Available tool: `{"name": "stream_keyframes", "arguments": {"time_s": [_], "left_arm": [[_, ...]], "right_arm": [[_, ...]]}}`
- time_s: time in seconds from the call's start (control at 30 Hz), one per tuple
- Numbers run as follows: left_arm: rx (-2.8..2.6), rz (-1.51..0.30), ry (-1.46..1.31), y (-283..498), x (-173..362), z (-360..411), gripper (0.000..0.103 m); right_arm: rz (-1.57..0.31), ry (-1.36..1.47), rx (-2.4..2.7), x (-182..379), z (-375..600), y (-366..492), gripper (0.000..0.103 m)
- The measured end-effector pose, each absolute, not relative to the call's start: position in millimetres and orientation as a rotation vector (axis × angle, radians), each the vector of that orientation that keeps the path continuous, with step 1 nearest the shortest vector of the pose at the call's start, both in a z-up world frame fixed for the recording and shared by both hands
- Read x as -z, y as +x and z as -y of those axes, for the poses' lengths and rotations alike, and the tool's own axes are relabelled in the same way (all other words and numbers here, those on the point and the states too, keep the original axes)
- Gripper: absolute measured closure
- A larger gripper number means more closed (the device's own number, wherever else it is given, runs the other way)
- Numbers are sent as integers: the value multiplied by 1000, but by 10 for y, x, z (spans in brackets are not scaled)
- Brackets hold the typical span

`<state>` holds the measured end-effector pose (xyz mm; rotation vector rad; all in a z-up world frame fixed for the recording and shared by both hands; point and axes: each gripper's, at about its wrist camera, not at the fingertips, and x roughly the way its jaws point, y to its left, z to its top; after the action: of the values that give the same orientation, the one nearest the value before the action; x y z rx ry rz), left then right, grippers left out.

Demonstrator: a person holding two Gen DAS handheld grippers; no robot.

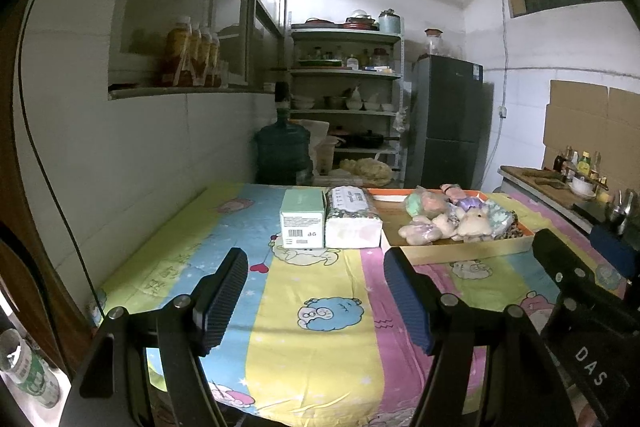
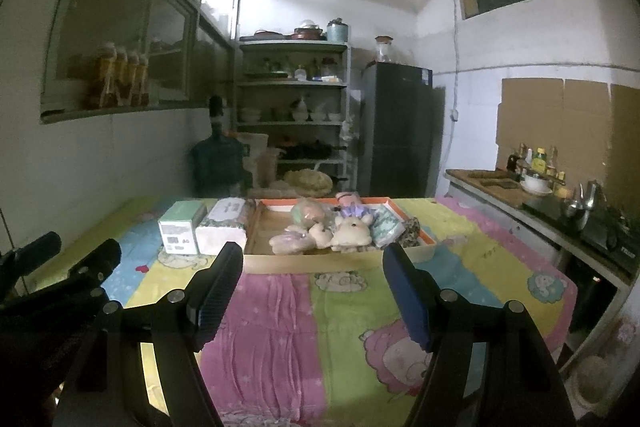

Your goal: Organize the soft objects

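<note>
A shallow cardboard tray (image 1: 472, 251) (image 2: 304, 263) with an orange rim sits at the far side of the table. Several soft plush toys (image 1: 452, 219) (image 2: 332, 227) lie piled in it. Left of the tray stand a green box (image 1: 302, 221) (image 2: 180, 229) and a wrapped tissue pack (image 1: 352, 221) (image 2: 222, 227). My left gripper (image 1: 316, 287) is open and empty above the tablecloth, short of the box and pack. My right gripper (image 2: 312, 283) is open and empty, just short of the tray's near wall. It also shows at the right edge of the left wrist view (image 1: 580, 267).
A cartoon-print cloth (image 1: 312, 327) (image 2: 340, 327) covers the table. A white wall runs along the left. A counter (image 2: 540, 203) with bottles, a bowl and a tap is on the right. Behind the table stand a water jug (image 1: 282, 151), shelves (image 1: 344, 99) and a fridge (image 2: 396, 131).
</note>
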<state>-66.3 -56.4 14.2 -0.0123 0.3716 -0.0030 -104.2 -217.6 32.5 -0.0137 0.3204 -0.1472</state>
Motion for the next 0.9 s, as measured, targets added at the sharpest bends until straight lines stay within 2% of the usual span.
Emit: {"name": "stream_keyframes", "arguments": {"time_s": [0.9], "left_arm": [[16,-380,-5,-662,-103,587,33]], "right_arm": [[-325,-19,148,-321,2166,-1047,29]]}}
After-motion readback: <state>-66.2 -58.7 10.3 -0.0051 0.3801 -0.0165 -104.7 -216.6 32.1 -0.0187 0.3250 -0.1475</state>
